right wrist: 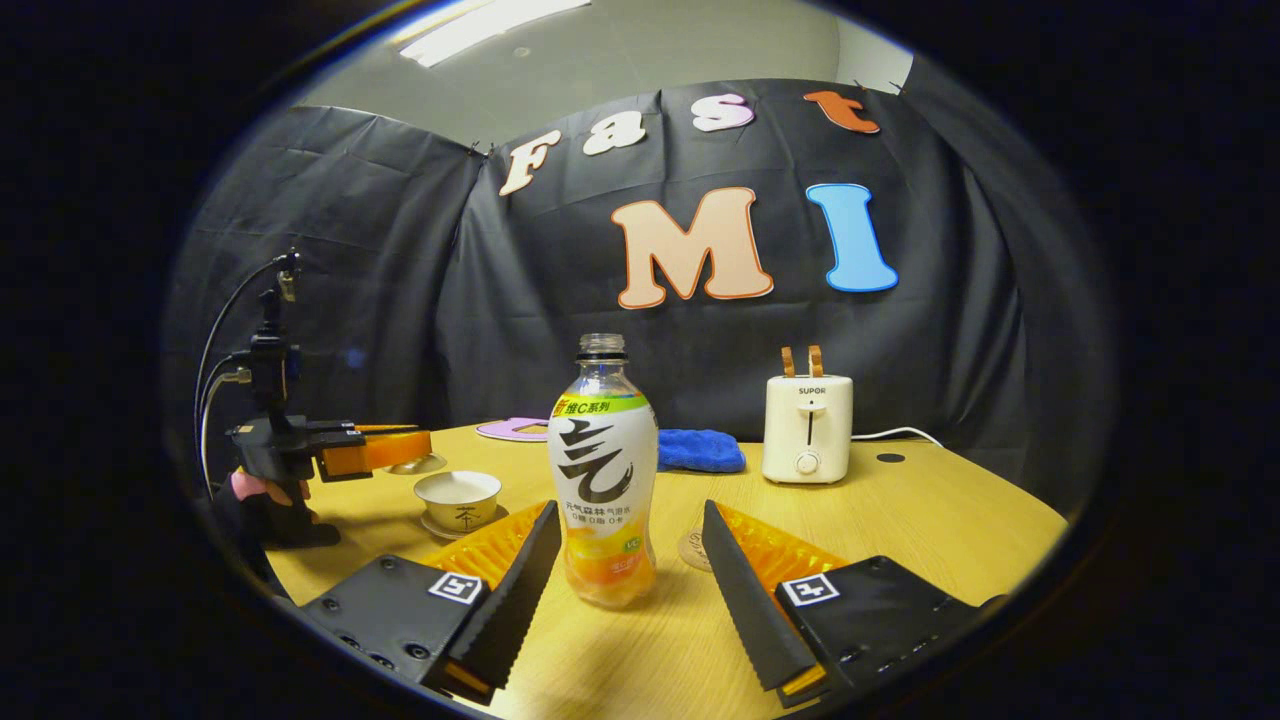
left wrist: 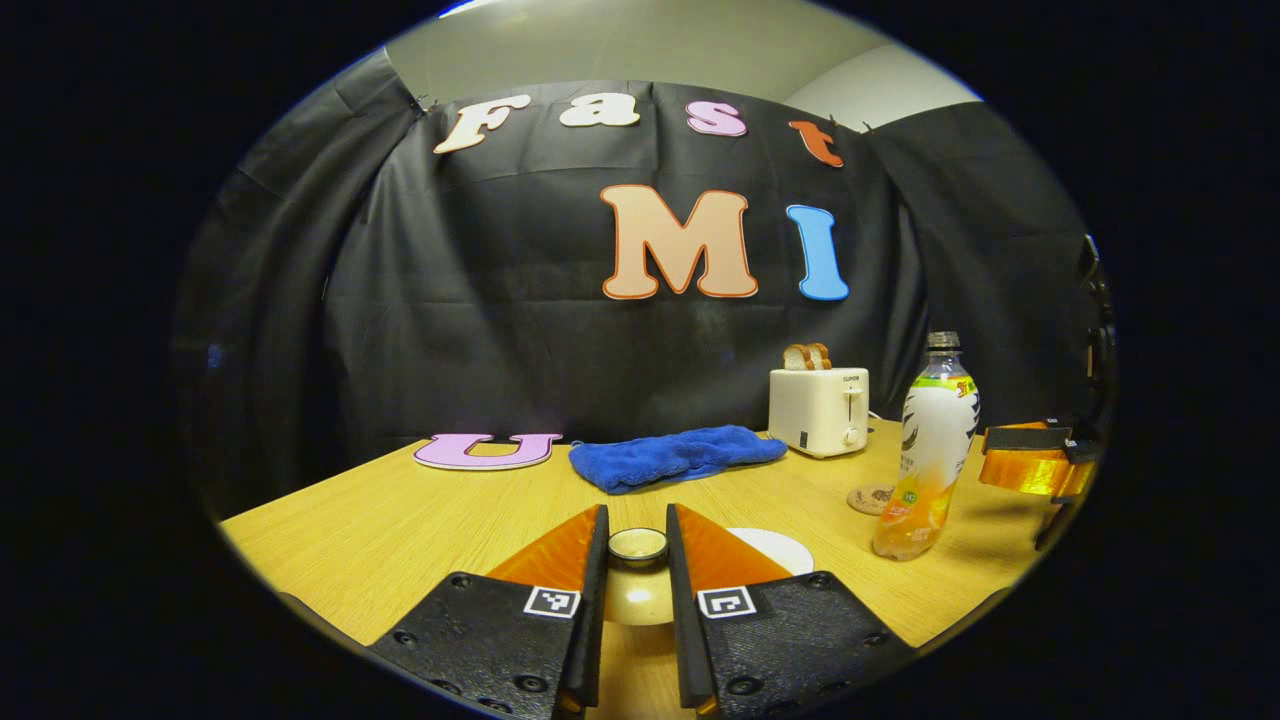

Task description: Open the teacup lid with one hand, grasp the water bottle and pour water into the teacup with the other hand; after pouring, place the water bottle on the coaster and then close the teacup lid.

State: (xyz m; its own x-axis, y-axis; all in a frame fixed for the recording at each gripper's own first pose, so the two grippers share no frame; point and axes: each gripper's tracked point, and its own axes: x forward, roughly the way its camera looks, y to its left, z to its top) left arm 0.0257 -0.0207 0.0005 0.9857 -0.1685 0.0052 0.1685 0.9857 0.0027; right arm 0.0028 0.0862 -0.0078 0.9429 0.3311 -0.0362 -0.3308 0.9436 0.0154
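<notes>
Bottle of clear plastic [right wrist: 603, 480], uncapped, orange drink low inside, stands mid-table between the spread fingers of the right gripper [right wrist: 625, 575], ungrasped. Small pale ceramic teacup [right wrist: 458, 498] sits uncovered toward the wooden table [right wrist: 930, 510]'s left edge; the left gripper [left wrist: 637, 565] clamps its domed lid [left wrist: 638, 580]. Pouring, parking on the round coaster [left wrist: 870, 497] and re-lidding remain. The bottle half hides the coaster.
</notes>
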